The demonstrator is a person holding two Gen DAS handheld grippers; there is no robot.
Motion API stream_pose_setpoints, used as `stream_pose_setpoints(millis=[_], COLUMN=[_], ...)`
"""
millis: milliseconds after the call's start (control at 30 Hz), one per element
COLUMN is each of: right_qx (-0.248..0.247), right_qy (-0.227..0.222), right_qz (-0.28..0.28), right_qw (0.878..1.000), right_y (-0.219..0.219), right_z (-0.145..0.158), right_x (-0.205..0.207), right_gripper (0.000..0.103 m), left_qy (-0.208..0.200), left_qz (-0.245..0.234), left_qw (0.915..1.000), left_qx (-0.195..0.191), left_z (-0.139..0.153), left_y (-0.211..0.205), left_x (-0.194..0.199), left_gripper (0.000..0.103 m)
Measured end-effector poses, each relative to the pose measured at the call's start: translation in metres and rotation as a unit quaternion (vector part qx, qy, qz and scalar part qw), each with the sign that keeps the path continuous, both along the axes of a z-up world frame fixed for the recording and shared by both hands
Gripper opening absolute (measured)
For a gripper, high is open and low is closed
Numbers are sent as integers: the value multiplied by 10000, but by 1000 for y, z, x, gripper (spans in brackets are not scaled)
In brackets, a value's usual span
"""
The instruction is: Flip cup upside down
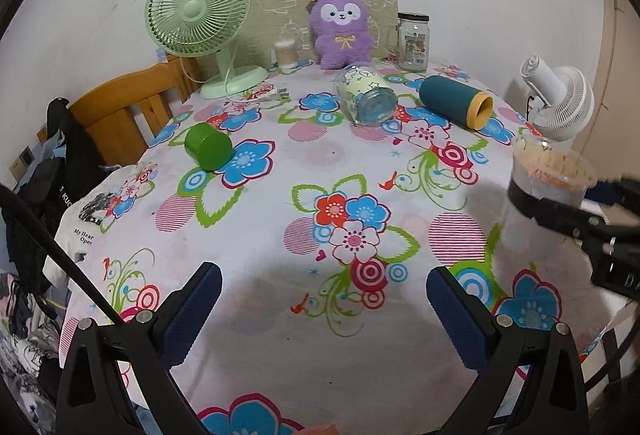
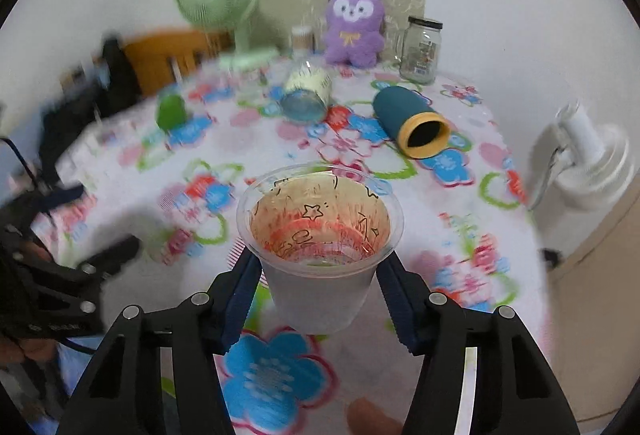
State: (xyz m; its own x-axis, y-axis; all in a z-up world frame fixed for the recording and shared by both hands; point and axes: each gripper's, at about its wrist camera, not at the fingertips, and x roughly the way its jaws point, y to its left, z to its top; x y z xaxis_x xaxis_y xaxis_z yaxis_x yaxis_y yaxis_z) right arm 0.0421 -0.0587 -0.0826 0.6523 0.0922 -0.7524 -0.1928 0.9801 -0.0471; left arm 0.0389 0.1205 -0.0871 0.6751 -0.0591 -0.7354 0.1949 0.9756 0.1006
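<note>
A clear plastic cup (image 2: pixel 320 247) with orange print and star doodles is held mouth up above the flowered tablecloth. My right gripper (image 2: pixel 320 271) is shut on the cup's frosted lower body, one blue pad on each side. In the left wrist view the same cup (image 1: pixel 554 175) shows at the right edge, held by the right gripper (image 1: pixel 568 211). My left gripper (image 1: pixel 324 307) is open and empty, low over the near part of the table.
On the table (image 1: pixel 280 227) lie a green cup (image 1: pixel 208 147), a printed glass (image 1: pixel 366 93) and a teal tumbler with yellow rim (image 1: pixel 456 101). At the back stand a green fan (image 1: pixel 200 19), a purple plush (image 1: pixel 342 27) and a glass jar (image 1: pixel 413 42). A white fan (image 1: pixel 560 99) stands at the right.
</note>
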Motion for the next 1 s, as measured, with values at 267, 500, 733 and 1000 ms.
stream_pose_setpoints(millis=[267, 500, 733, 1000], right_qx=[-739, -1108, -558, 550], right_qy=[1935, 2463, 2284, 1830], right_qz=[985, 1432, 1439, 1128], right_qw=[9733, 9521, 9613, 9751], right_y=[23, 51, 48, -3], right_z=[3, -16, -6, 36], right_x=[35, 62, 70, 53], right_gripper=[62, 66, 84, 84], left_qy=[19, 58, 47, -21], left_qz=[89, 210, 324, 234], left_qw=[10000, 9997, 9994, 9997], left_qx=[17, 93, 97, -75], left_z=[-1, -4, -1, 13], left_y=[8, 13, 19, 9], left_x=[4, 6, 9, 7], left_gripper=[103, 103, 103, 103])
